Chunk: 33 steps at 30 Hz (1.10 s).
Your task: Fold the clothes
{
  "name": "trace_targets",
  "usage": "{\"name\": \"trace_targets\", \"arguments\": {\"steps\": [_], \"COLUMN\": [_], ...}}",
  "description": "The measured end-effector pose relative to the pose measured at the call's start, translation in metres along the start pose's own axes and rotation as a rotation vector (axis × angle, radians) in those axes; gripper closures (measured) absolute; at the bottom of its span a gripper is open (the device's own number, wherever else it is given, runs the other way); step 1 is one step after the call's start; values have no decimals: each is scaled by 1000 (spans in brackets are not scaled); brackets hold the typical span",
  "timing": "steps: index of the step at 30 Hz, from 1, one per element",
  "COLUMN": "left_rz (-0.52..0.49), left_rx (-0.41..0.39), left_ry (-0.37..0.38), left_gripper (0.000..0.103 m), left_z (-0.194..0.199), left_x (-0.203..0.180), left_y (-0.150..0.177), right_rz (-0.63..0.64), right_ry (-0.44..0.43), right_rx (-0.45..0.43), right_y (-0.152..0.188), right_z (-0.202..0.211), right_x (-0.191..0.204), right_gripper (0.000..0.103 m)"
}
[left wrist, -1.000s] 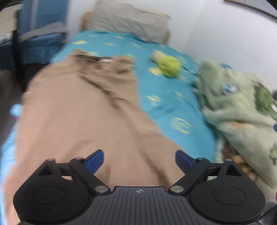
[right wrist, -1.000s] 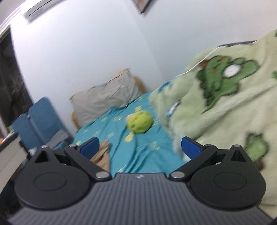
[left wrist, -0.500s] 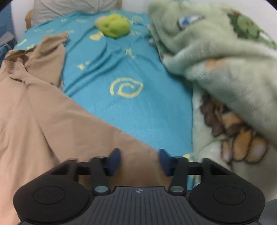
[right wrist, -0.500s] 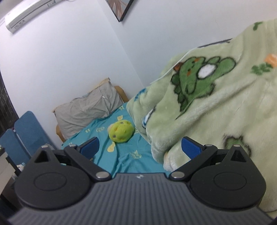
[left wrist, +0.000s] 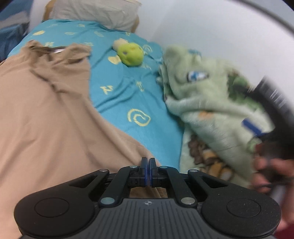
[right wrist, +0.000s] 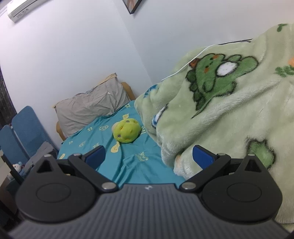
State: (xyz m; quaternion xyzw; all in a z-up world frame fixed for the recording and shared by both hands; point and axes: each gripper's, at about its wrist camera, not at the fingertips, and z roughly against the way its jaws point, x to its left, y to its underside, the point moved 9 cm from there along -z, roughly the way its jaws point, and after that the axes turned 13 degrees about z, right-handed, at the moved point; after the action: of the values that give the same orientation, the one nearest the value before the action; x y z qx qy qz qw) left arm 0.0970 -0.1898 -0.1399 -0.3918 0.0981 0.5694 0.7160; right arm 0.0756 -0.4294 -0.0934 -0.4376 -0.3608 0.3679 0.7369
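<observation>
A tan garment (left wrist: 51, 119) lies spread over the left half of the teal bed sheet (left wrist: 132, 95), its collar toward the pillow. My left gripper (left wrist: 148, 165) is shut at the garment's near right hem corner, pinching the tan cloth. My right gripper (right wrist: 148, 156) is open and empty, held above the sheet (right wrist: 139, 165) beside the green blanket; it also shows blurred at the right edge of the left wrist view (left wrist: 257, 132). The garment does not show in the right wrist view.
A fluffy green dinosaur blanket (left wrist: 211, 103) is heaped along the right side of the bed, also in the right wrist view (right wrist: 229, 103). A yellow-green plush toy (left wrist: 131, 54) lies near the grey pillow (left wrist: 95, 12). Blue chairs (right wrist: 23, 132) stand left of the bed.
My left gripper went from wide open to shut on the garment's hem corner. The right gripper stayed open and shifted slightly toward the blanket.
</observation>
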Motion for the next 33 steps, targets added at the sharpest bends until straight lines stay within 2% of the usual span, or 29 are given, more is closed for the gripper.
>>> {"name": "trace_targets", "arguments": {"steps": [4,7,11,13,15,17,18,22,23,24,25,26,27,29,33], "left_rz": [153,244,357,382,381,364,349,303,291,273,258,247,243,220,204], "left_rx": [15,36,56,64,69,68,74,135,143,146,156,163,168,163,178], "left_ry": [14,-74,-125,-118,-107,-106,-115,-145,-143,-134,-123,-109,-92,-78,-130], "left_gripper": [101,101,100,87,54,39,37,41,45,64,75,93,99,100,100], "left_z": [47,58,58,56,55,52,48,30,28,28,28,28,30,37,45], "left_x": [56,109,150,154,153,149,147,140,138,134,130,127,124,118,119], "left_y": [-2,6,17,17,16,17,20,37,40,41,42,44,45,47,58], "right_rz": [41,73,138,174,210,245,260,267,262,257,256,257,259,260,273], "right_ry": [-19,-40,-71,-89,-111,-139,-150,-207,-219,-226,-232,-239,-248,-264,-288], "right_rx": [18,46,83,95,110,129,136,170,180,188,195,200,203,203,195], "right_y": [2,6,13,17,22,29,32,42,44,47,49,50,51,53,53], "right_z": [-1,-4,-6,-4,-3,-3,-3,-5,-6,-6,-6,-6,-6,-4,0], "right_x": [12,22,42,53,65,77,82,98,101,103,105,108,110,114,120], "right_gripper": [0,0,0,0,0,0,0,0,0,0,0,0,0,0,0]}}
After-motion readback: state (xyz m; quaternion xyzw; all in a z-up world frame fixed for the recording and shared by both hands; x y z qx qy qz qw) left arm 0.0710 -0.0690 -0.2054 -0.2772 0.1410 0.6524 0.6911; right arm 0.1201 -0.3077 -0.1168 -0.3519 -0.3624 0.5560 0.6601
